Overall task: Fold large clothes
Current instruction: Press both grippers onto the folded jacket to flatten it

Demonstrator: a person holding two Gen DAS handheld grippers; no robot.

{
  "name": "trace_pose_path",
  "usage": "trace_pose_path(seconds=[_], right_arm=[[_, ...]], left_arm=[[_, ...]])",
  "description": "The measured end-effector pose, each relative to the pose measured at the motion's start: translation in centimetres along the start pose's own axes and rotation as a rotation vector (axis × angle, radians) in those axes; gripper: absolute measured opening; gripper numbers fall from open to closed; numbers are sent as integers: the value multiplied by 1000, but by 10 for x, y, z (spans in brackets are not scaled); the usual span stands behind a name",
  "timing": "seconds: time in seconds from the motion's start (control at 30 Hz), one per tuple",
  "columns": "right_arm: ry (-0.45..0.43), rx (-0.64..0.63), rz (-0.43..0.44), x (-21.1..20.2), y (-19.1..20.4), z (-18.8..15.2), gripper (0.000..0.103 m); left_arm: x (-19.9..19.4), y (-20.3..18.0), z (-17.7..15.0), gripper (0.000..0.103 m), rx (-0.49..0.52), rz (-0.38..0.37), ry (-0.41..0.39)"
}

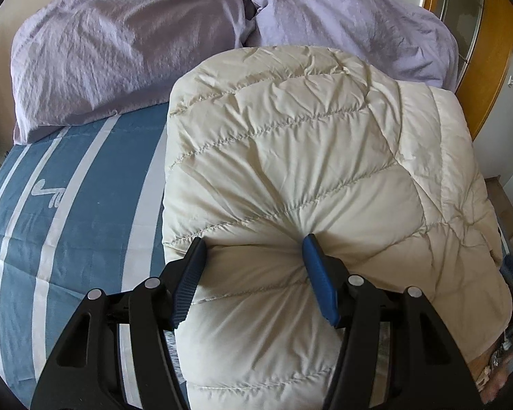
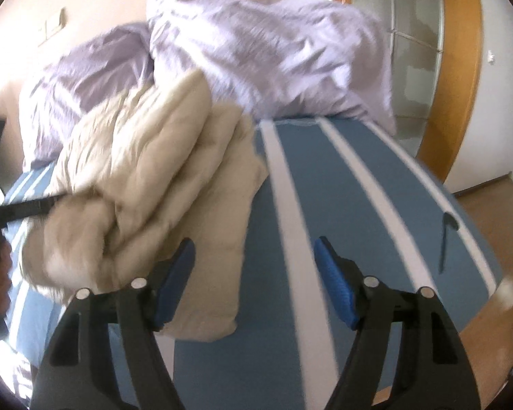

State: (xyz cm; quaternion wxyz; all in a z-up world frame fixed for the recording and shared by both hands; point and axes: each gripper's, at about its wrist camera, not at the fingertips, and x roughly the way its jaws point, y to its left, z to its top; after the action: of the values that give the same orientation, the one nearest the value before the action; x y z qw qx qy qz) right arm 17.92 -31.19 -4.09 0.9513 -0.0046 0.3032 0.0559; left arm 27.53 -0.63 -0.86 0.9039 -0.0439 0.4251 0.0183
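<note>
Bed (image 1: 68,239), blue cover with white stripes; two lilac pillows (image 1: 119,51) at its head. Folded cream quilted down jacket (image 1: 290,157) lies on the cover, touching the pillows. Left gripper (image 1: 253,249) clenched on a puffed fold of the jacket. Right gripper (image 2: 254,249) released, nothing between its jaws.

Quilted cream jacket (image 1: 290,171) faintly shiny; bedspread (image 1: 85,239) matt woven cloth.

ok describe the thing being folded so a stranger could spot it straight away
On the bed with the blue-and-white striped cover, just in front of the two lilac pillows, lies a cream quilted puffer jacket folded into a thick bundle. It alone is puffy, stitched in rows and gripped by the left tool.
</note>
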Motion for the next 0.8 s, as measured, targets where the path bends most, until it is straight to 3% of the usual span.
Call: trace_pose_path(seconds=[0.27,0.47,0.8], right_arm=[[-21,-22,129,-6,29,24,45],[-14,-85,174,-2,67,25,42],[-62,-92,192,-10,78,22,38]], left_arm=[[5,-13,-8,59,20,-9,-4],[9,-16,-8,60,23,-10,-3],[12,-16,-8,60,14,-18,-4]])
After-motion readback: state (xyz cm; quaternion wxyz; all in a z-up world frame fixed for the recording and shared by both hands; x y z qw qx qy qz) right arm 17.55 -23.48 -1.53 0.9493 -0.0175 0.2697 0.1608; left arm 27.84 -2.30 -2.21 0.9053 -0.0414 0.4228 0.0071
